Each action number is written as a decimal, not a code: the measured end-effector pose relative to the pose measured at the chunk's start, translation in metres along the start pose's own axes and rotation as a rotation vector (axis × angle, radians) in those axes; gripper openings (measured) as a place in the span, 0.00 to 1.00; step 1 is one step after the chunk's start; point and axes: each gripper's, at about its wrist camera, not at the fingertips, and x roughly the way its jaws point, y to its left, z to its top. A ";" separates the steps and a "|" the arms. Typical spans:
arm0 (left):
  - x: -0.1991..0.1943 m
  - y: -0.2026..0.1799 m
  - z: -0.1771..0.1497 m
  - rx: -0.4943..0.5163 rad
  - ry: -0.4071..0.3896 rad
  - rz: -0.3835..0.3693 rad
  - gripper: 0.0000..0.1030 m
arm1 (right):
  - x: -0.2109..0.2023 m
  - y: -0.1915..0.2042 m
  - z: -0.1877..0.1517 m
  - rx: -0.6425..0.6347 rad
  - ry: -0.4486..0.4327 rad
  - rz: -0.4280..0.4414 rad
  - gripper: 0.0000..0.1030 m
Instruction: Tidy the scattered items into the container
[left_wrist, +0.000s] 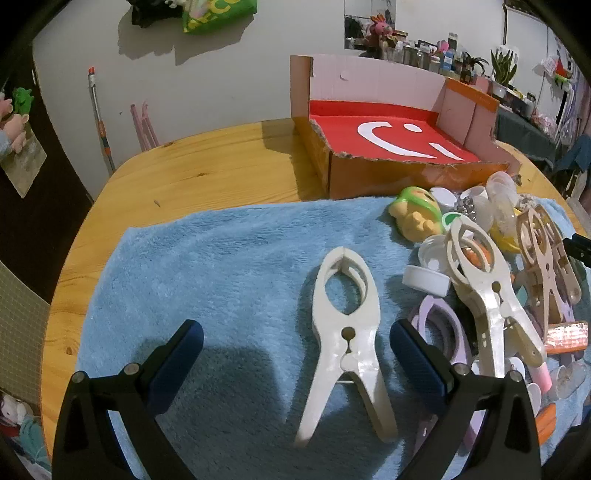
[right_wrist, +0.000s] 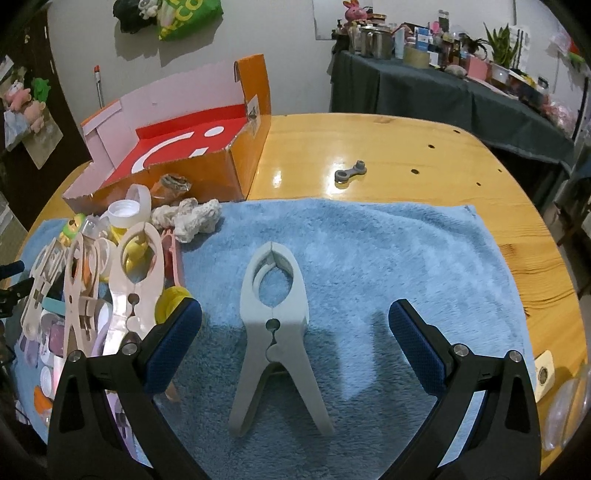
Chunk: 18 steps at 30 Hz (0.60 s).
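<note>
Cream plastic spring clamp (left_wrist: 345, 332) lies flat on the blue fleece towel (left_wrist: 221, 266), handles toward the left gripper (left_wrist: 295, 350), whose jaws stand wide apart and empty. Right gripper (right_wrist: 295, 332), equally spread, faces a grey clamp (right_wrist: 273, 332). Best to close across the narrow pivot waist, then lift to the orange cardboard box (left_wrist: 388, 173).

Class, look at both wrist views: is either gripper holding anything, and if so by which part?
Nothing is held. The left gripper and right gripper are both open, each hovering over a large clip lying on the blue towel.
</note>
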 end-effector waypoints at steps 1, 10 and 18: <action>0.000 0.000 0.000 0.000 0.001 0.000 1.00 | 0.001 0.000 0.000 0.001 0.003 -0.001 1.00; 0.006 0.003 -0.001 0.008 0.023 0.002 1.00 | 0.007 -0.001 0.000 0.005 0.029 -0.002 1.00; 0.011 0.004 0.000 0.002 0.045 -0.047 0.95 | 0.008 0.003 0.000 -0.009 0.025 -0.018 1.00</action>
